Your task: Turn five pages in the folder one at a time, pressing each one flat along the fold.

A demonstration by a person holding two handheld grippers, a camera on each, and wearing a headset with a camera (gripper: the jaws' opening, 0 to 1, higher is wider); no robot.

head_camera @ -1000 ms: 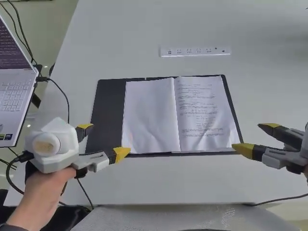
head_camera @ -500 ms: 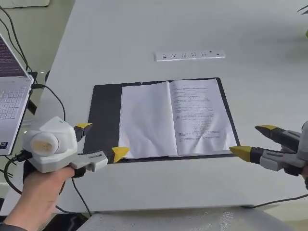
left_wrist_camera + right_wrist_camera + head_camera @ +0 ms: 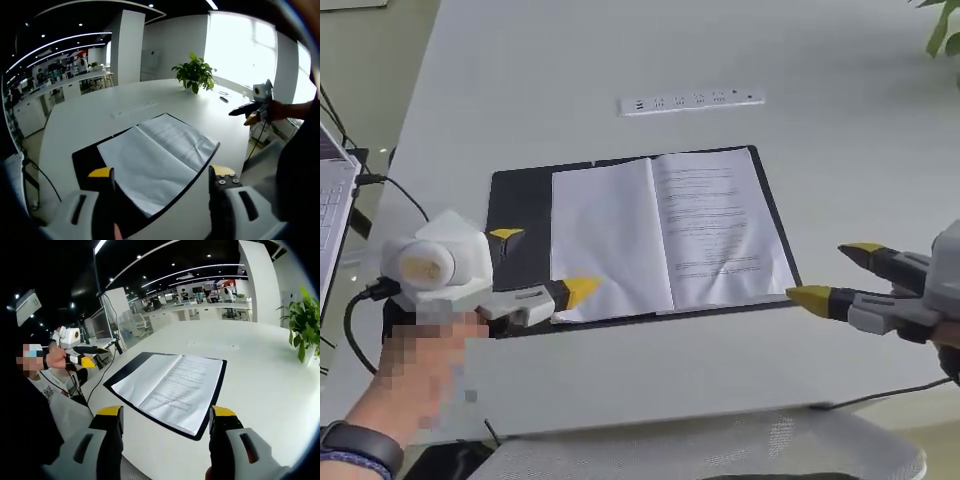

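Yellow tips on my left claw are standing wide apart and gripping nothing. It is hanging at the near left corner of the folder, and I cannot tell whether the lower tip is brushing the paper. My right claw is gaping too, empty, and waiting just off the folder's near right corner, above bare table.

The folder is lying open in front of me in the middle of the table, between my two claws. A blank sheet is lying on the left and a printed page on the right, meeting at the fold. Both are looking fairly flat, so I am judging that no page is mid-turn. The pictures are not telling me how many of the five are done. I am guessing the right claw goes for the printed page's outer edge while the left one gets ready to press along the fold.

Nothing is sitting on the pages themselves. A white power strip is lying beyond the folder, well apart from it. A laptop is peeking in at the far left, with a black cable trailing near my left hand, which is the one thing I am minding. A potted plant is standing off to the right, well clear of the work.
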